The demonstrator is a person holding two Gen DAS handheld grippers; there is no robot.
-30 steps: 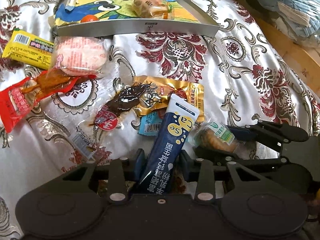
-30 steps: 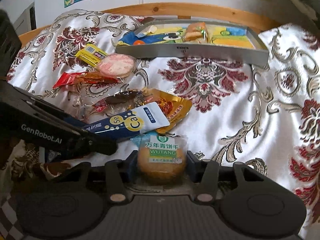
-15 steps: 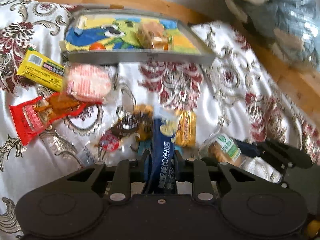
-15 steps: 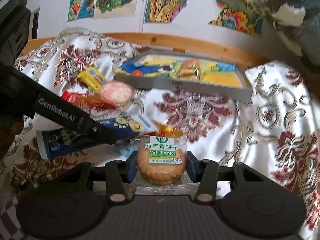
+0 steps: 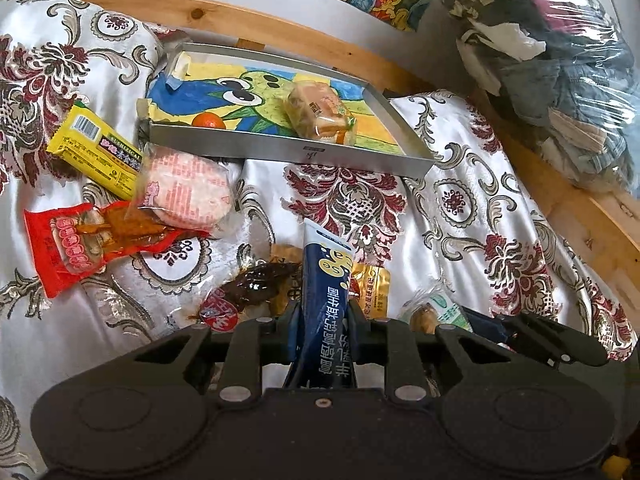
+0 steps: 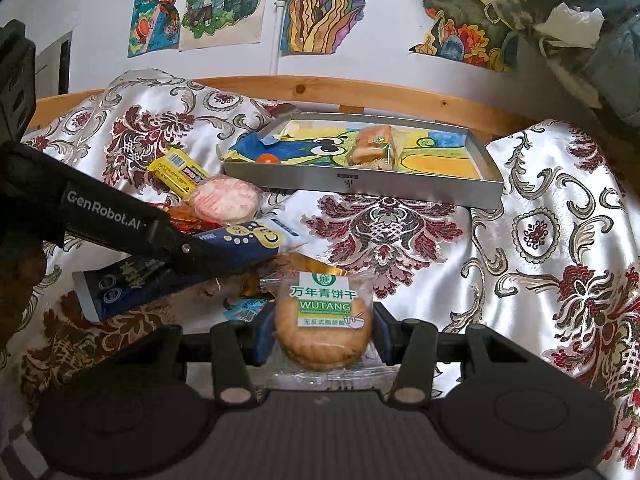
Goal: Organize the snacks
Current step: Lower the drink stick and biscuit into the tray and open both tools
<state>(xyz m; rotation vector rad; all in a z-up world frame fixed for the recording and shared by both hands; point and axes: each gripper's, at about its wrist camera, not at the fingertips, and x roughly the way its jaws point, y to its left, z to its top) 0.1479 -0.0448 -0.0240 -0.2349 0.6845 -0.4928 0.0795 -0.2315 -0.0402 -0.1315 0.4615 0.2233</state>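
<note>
A: Currently, what is each gripper holding?

B: Left gripper [image 5: 322, 316] is clamping a blue sachet [image 5: 325, 280], long axis pointing straight ahead. Right gripper [image 6: 322, 334] is pinching a wrapped biscuit [image 6: 323, 330].

A: Where is the destination lying?

B: Beyond the loose packets on the bedspread [image 5: 460, 208], the metal tray [image 5: 288, 148] is sitting directly ahead of both. Neither gripper is clearly nearer; the sachet is already aiming at its near wall.

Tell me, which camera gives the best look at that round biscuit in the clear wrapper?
The right wrist view. There the round biscuit sits front and centre, clamped in the right gripper, with its green label readable. The left wrist view catches only a sliver of it low on the right, beside the blue sachet that the left gripper holds.
</note>
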